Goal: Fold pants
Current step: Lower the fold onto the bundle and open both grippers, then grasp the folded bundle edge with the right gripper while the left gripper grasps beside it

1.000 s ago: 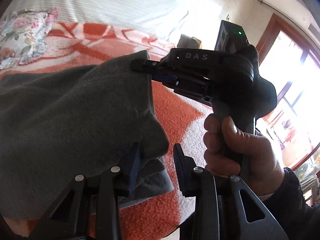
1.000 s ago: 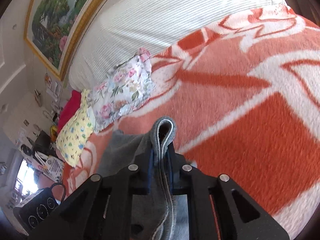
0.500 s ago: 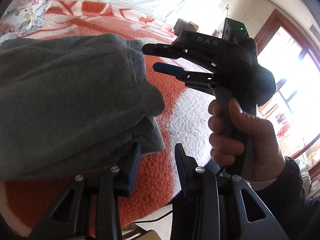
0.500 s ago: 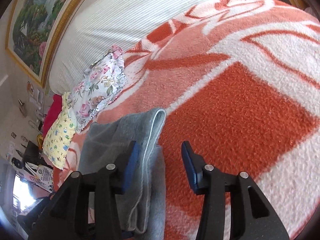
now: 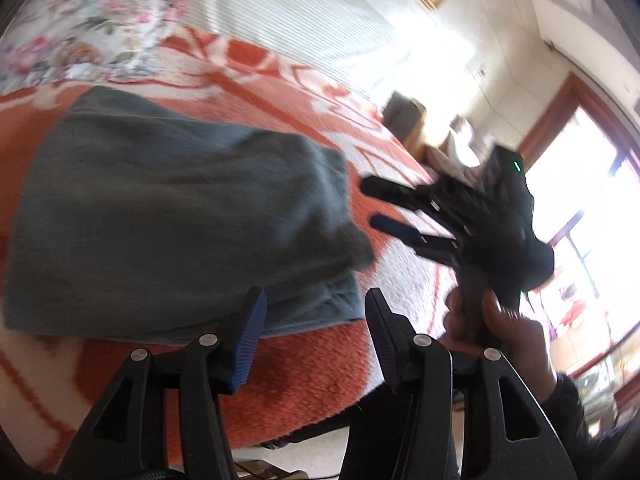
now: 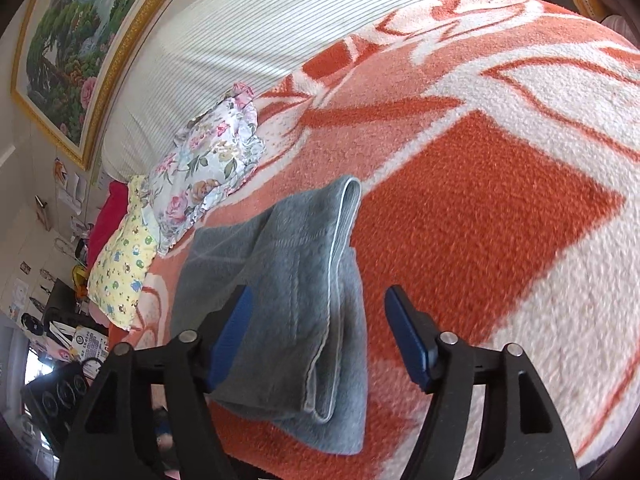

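Note:
The grey fleece pants (image 5: 168, 224) lie folded in a thick stack on the orange and white blanket (image 5: 304, 376) near the bed's front edge. My left gripper (image 5: 312, 320) hovers just off their near corner, its jaws opening with nothing between the pads. In the left wrist view my right gripper (image 5: 370, 206) is seen from the side, held by a hand (image 5: 496, 332), its fingers spread beside the stack's right edge. In the right wrist view the same pants (image 6: 296, 296) lie under my right gripper (image 6: 320, 320), whose jaws are opening and do not press the cloth.
A floral pillow (image 6: 208, 168) and a yellow patterned cloth (image 6: 120, 268) lie at the head end, against a white striped cover (image 6: 240, 40). A framed painting (image 6: 68, 48) hangs above. A bright window (image 5: 592, 208) and the floor lie past the bed edge.
Both grippers let go of the pants and opened. The cloth dropped flat onto the blanket, and both grippers drew back from it.

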Motion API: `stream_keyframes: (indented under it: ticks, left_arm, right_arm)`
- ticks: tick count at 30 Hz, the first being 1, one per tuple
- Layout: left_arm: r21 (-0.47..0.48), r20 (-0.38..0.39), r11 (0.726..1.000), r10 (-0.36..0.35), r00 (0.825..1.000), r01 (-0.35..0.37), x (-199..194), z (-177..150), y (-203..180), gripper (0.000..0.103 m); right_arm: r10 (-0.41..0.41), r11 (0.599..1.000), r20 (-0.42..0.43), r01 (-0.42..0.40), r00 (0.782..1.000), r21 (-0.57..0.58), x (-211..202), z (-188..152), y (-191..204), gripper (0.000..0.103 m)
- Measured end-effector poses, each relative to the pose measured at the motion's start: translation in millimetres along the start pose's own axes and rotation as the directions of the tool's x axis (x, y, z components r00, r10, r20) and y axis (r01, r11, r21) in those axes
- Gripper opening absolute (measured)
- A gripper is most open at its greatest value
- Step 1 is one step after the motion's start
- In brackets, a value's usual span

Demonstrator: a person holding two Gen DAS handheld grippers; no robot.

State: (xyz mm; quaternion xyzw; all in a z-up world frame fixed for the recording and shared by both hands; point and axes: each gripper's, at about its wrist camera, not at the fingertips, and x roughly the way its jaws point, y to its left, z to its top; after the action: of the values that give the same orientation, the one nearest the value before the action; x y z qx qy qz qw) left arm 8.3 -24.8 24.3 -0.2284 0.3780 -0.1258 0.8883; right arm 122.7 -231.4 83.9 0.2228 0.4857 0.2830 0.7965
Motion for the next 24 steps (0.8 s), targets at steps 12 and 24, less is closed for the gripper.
stream_keyframes:
  ticks: [12,24]
  left_arm:
    - [-0.16,0.066,0.985,0.082,0.994,-0.071,-30.5,8.3,55.8,0.056]
    - [-0.26,0.093,0.958,0.153,0.984,-0.124,-49.9,11.7,94.9,0.064]
  right_arm:
    - [-0.006,1.0,-0.014,0.006,1.0,0.015,1.0,-12.3,7.5,0.074]
    - [-0.008,1.0,-0.049,0.008,0.999,0.012,9.2,-22.6,12.4,0.078]
